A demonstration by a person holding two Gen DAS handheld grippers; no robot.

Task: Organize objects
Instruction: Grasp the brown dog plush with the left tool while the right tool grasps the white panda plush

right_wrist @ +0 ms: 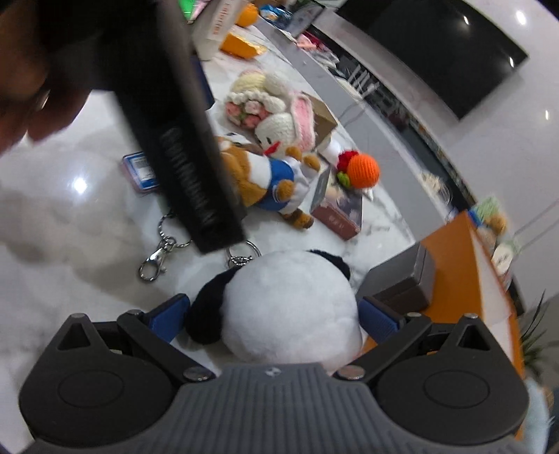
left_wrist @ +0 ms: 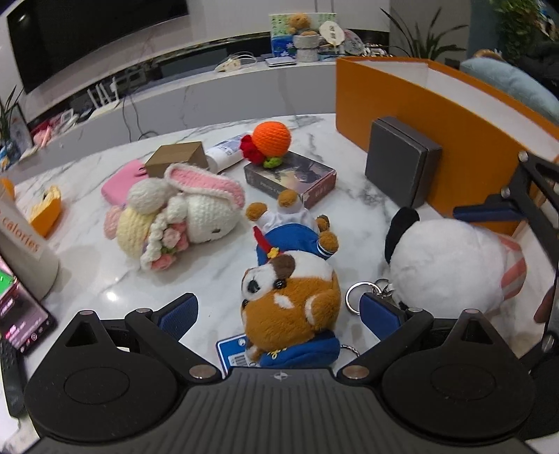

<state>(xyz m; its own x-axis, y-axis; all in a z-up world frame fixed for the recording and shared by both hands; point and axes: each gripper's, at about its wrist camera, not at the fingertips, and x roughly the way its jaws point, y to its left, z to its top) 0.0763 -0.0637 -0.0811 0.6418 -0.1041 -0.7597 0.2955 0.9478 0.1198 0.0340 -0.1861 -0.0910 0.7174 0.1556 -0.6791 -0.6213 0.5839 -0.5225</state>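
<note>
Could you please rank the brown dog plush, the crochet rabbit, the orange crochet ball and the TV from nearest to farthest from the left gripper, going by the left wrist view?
1. Brown dog plush, lying between the left gripper's fingers.
2. Crochet rabbit, ahead and to the left on the table.
3. Orange crochet ball, further ahead, sitting on a dark box.
4. TV, on the far wall beyond the table.

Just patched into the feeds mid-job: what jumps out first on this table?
Two plush toys dominate: a brown dog plush lies between the open fingers of the left gripper, and a white plush with black ears sits between those of the right gripper. Behind them lie a crocheted bunny and an orange box at the table's right.
</note>
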